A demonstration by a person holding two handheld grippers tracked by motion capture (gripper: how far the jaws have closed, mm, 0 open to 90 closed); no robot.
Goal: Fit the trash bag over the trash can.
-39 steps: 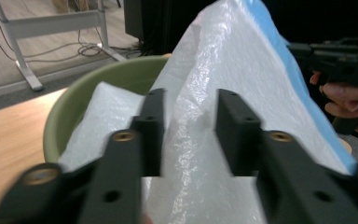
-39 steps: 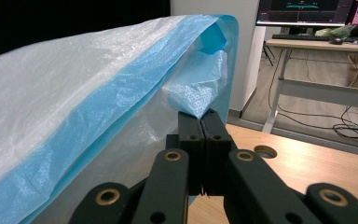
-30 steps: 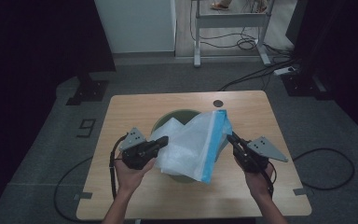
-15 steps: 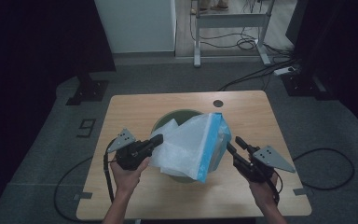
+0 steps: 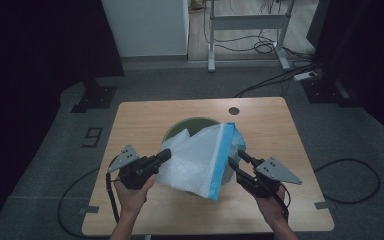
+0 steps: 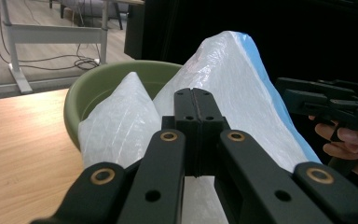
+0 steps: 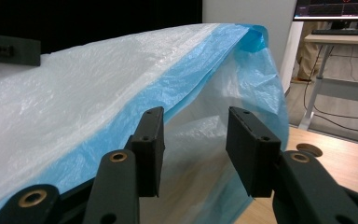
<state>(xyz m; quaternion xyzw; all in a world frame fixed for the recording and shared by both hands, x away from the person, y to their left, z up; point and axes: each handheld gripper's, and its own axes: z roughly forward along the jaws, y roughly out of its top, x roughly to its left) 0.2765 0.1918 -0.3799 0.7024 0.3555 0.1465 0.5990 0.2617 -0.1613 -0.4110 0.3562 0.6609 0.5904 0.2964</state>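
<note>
My left gripper is clamped on the white plastic bag, its jaws pressed together over the film at the bag's 9 o'clock side. My right gripper has just been opening; its jaws now stand apart beside the bag's blue edge band at 3 o'clock, with no film pressed between them. The bag stands over the green bowl at the centre of the bench, partly draped across the rim. To line the bowl well, I judge the next grasp should land on the blue band, square to the edge. I keep the left hold steady, so the mouth stays taut, and avoid pulling the bowl off centre.
</note>
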